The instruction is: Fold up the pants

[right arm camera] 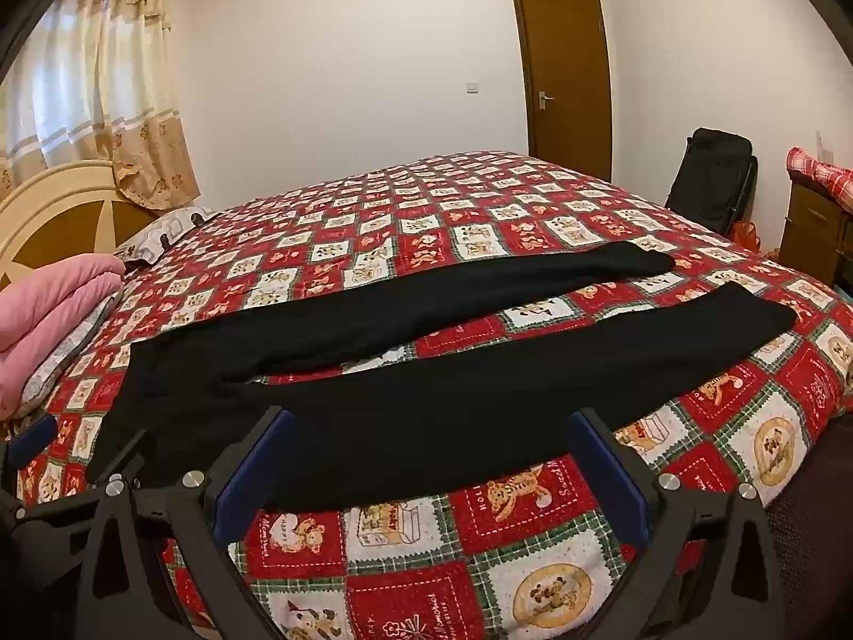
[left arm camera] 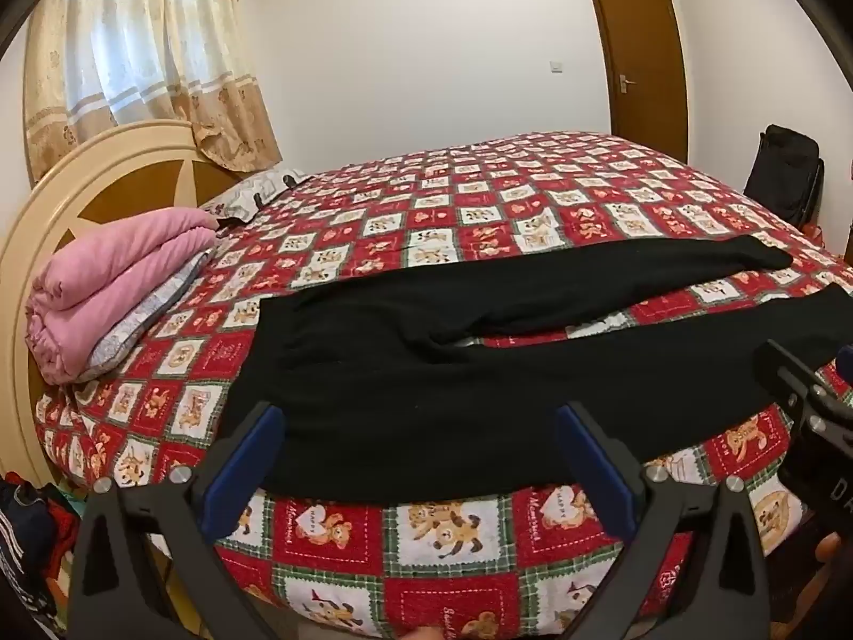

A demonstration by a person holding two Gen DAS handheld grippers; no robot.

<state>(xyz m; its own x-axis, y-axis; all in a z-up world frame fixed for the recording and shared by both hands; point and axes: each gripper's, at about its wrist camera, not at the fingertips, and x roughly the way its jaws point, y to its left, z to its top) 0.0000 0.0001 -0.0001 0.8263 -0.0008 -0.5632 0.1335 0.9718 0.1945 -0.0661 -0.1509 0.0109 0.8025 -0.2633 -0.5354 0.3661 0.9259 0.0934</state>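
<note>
Hovering wide open at the bed's near edge, both grippers must next pinch the flat black pants' near leg for the first fold.

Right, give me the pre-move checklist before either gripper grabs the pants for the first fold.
1. Black pants lie flat on the bed, legs apart: ok.
2. Left gripper open, holding nothing: ok.
3. Right gripper open, holding nothing: ok.
4. Near edge of the pants within both grippers' approach: ok.
5. Pink blanket lies apart from the waistband: ok.
6. Far leg smooth along its whole length: cannot tell, the fabric is too dark.
</note>
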